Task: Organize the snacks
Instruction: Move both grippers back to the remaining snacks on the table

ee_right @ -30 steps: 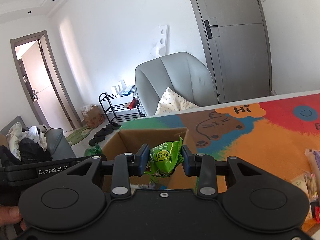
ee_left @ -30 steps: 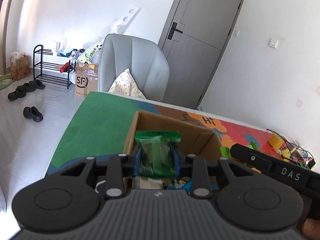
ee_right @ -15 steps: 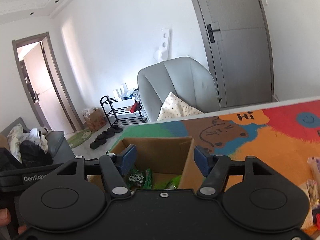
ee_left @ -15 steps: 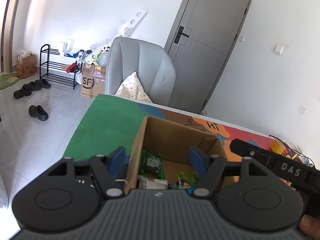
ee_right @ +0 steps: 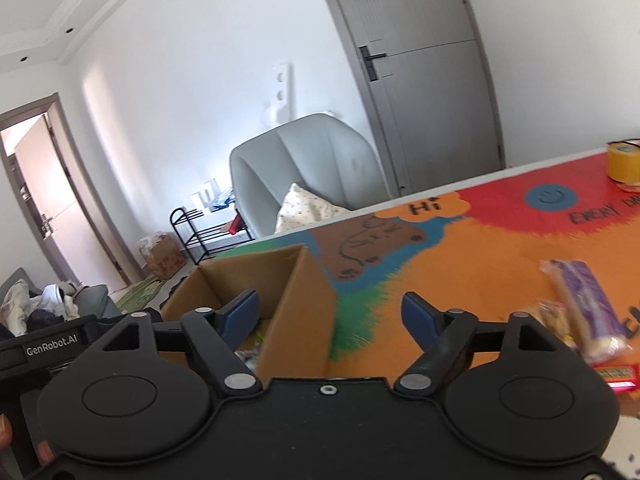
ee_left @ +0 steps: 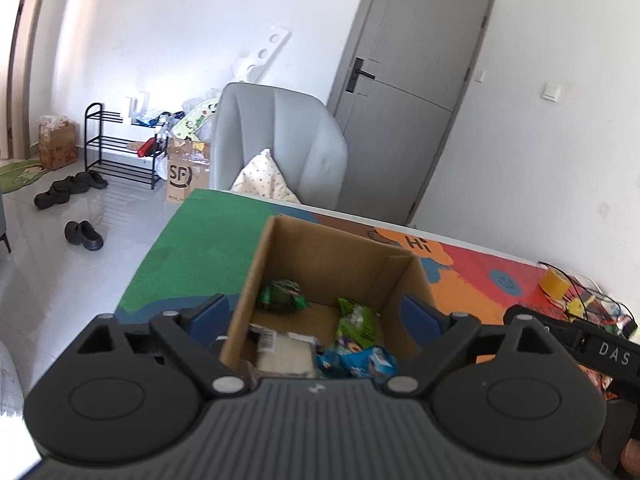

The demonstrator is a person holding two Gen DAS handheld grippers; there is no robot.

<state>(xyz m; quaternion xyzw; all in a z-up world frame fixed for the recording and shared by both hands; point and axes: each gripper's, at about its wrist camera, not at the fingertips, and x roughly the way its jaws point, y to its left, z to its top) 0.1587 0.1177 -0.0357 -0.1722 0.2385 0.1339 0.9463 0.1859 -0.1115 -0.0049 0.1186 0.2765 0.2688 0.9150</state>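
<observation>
Snacks now lie in box, released.

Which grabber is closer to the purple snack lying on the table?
The right gripper. The purple snack lies just to its right on the mat. The left gripper hovers open over the cardboard box, farther away.

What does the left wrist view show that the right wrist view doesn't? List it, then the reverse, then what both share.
Only the left wrist view looks down into the cardboard box, showing two green packets, a pale packet and blue wrappers.

Only the right wrist view shows snacks still on the mat: a purple packet and a red-edged pack.

Both show the box, the grey chair, the yellow tape roll and open, empty jaws on the left gripper and right gripper.
</observation>
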